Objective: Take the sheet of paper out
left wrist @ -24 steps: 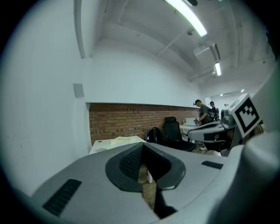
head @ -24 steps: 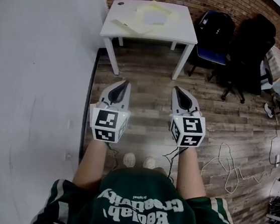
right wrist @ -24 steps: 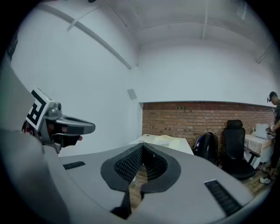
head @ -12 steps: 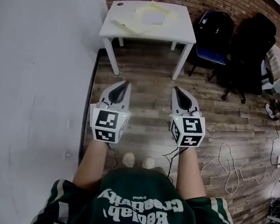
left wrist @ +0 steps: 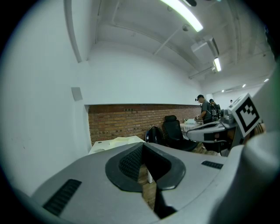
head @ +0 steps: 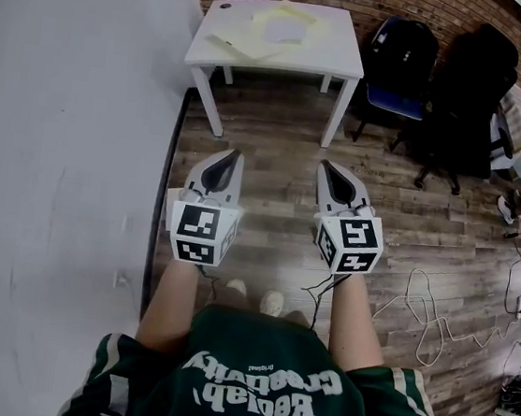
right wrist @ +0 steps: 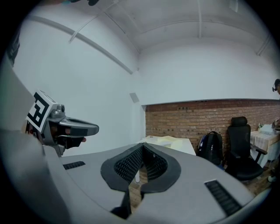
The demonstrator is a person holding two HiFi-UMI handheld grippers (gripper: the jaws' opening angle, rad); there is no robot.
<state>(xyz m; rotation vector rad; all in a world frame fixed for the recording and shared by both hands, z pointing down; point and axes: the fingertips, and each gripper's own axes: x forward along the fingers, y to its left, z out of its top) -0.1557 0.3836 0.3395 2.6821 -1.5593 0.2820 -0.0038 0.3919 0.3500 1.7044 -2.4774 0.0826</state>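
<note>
A small white table (head: 334,65) stands against the brick wall ahead. On it lie pale yellow envelopes (head: 253,37) and a white sheet of paper (head: 289,32). My left gripper (head: 236,155) and right gripper (head: 325,167) hover side by side over the wooden floor, well short of the table, both pointing toward it. Both are shut with nothing between the jaws. In the left gripper view the table (left wrist: 100,145) shows beyond the closed jaws (left wrist: 143,146). The right gripper view shows the same table (right wrist: 186,146) past its closed jaws (right wrist: 142,148).
A white wall (head: 63,131) runs along the left. A black backpack on a blue chair (head: 399,59) and a black office chair (head: 467,96) stand right of the table. Cables (head: 435,318) lie on the floor at right. People stand far off (left wrist: 203,109).
The table has shifted slightly up in the head view and my feet have moved; both grippers hold the same pose.
</note>
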